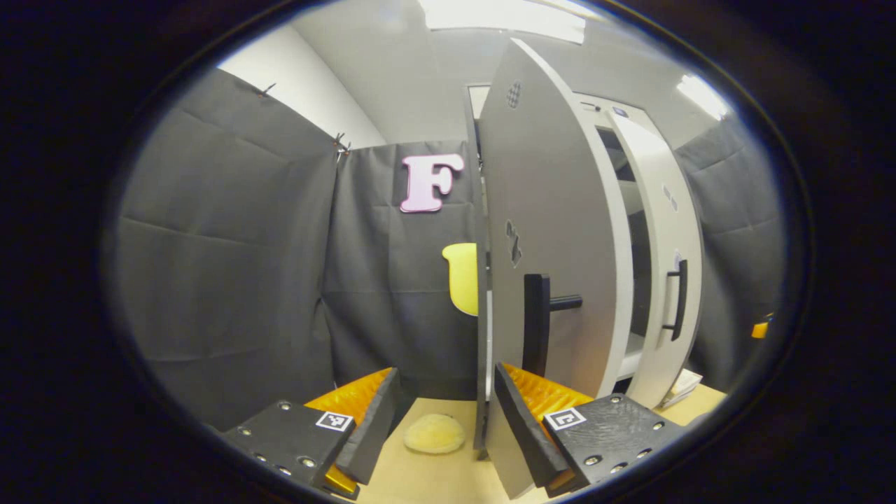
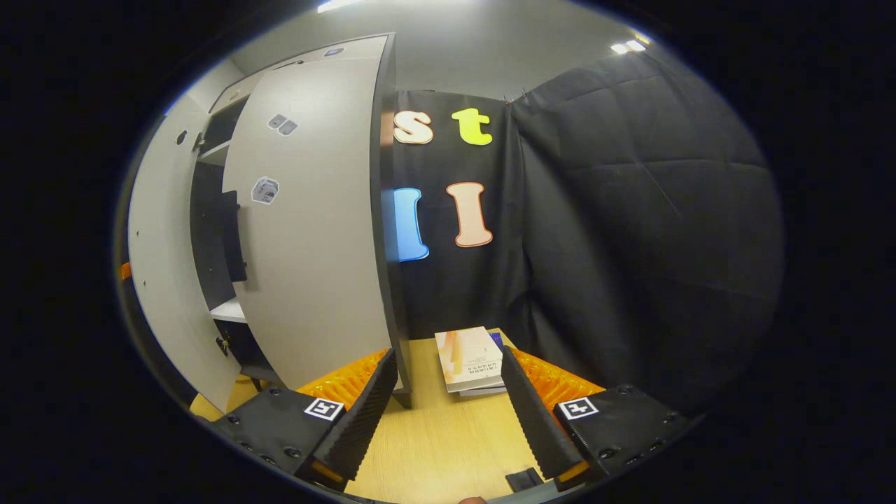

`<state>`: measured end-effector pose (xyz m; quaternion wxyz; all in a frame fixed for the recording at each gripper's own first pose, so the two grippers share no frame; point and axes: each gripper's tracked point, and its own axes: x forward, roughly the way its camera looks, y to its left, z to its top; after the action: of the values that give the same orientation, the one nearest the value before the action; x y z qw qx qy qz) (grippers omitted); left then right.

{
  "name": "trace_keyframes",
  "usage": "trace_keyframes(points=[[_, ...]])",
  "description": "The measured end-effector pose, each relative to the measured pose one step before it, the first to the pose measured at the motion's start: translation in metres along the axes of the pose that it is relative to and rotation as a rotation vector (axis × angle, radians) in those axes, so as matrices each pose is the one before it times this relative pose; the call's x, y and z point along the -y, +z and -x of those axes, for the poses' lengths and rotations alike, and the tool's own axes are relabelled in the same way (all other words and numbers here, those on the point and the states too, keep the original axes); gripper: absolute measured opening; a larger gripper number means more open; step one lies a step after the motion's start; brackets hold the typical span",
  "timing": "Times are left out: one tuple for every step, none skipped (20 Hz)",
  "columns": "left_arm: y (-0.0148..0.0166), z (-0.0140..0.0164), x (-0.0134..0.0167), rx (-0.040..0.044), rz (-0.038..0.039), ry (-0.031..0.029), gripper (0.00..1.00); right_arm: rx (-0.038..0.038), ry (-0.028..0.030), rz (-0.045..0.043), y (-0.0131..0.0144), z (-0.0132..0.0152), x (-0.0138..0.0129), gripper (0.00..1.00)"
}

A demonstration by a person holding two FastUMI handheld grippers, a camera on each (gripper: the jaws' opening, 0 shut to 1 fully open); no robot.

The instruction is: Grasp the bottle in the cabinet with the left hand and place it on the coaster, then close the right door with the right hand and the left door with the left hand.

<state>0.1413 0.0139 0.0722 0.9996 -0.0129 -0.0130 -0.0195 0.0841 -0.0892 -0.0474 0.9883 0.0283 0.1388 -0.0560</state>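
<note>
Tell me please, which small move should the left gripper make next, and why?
Probably shift the left gripper to its right, toward the cabinet opening. Its jaws are open and hold nothing, the coaster lies bare just ahead, and the left door stands between the gripper and the shelves, so it likely has to go around that door first.
</note>
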Motion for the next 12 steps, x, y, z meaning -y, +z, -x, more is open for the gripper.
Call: trace_keyframes(points=[[0.00103, 0.00009, 0.00338, 0.00185, 0.00007, -0.0018, 0.83, 0.00187, 0.00143, 0.00025, -0.00118, 0.00044, 0.00057, 0.92], [0.00003, 0.0006, 0.00219, 0.00191, -0.00062, 0.0008, 0.84, -0.0005, -0.00011, 0.00117, 0.00064, -0.00042, 0.0011, 0.92], [-0.0002, 0.00138, 0.00198, 0.00139, -0.00302, 0.00184, 0.84, -0.00156, -0.00082, 0.00091, -0.00037, 0.00092, 0.00227, 0.92], [0.0008, 0.00008, 0.00308, 0.00263, -0.00389, -0.00144, 0.84, -0.00151, -0.00014, -0.00078, -0.00126, 0.00043, 0.00156, 0.92], [-0.00076, 0.00018, 0.00487, 0.0015, -0.00072, -0.00495, 0.84, -0.00075, 0.00087, -0.00297, 0.00067, -0.00036, 0.00086, 0.92], [-0.00046, 0.00031, 0.00431, 0.00076, 0.00254, -0.00842, 0.84, -0.00173, 0.00204, -0.0025, -0.00154, 0.00075, -0.00047, 0.92], [0.00078, -0.00097, 0.00524, 0.00234, 0.00254, -0.01057, 0.84, -0.00164, 0.00232, 0.00039, -0.00019, 0.00062, -0.00058, 0.92], [0.00006, -0.00111, 0.00135, 0.00236, 0.00414, -0.00953, 0.84, -0.00058, -0.00031, 0.00324, -0.0004, 0.00095, 0.00082, 0.92], [0.00022, -0.0003, 0.00429, 0.00401, 0.00254, -0.00954, 0.84, -0.00014, -0.0009, 0.00454, 0.00019, 0.0013, 0.00076, 0.95], [0.0015, -0.00109, 0.00494, 0.00425, 0.00239, -0.0078, 0.84, 0.00025, -0.00074, 0.00351, -0.00012, 0.00088, 0.00109, 0.92], [-0.00092, -0.00237, 0.00353, 0.00123, 0.00143, 0.00195, 0.84, -0.00018, -0.00207, 0.0012, 0.00046, 0.00116, 0.00109, 0.92], [-0.00316, -0.00247, 0.00311, -0.00091, -0.00209, 0.00661, 0.84, 0.00017, -0.00139, -0.00108, 0.00041, 0.00184, 0.00145, 0.92]])
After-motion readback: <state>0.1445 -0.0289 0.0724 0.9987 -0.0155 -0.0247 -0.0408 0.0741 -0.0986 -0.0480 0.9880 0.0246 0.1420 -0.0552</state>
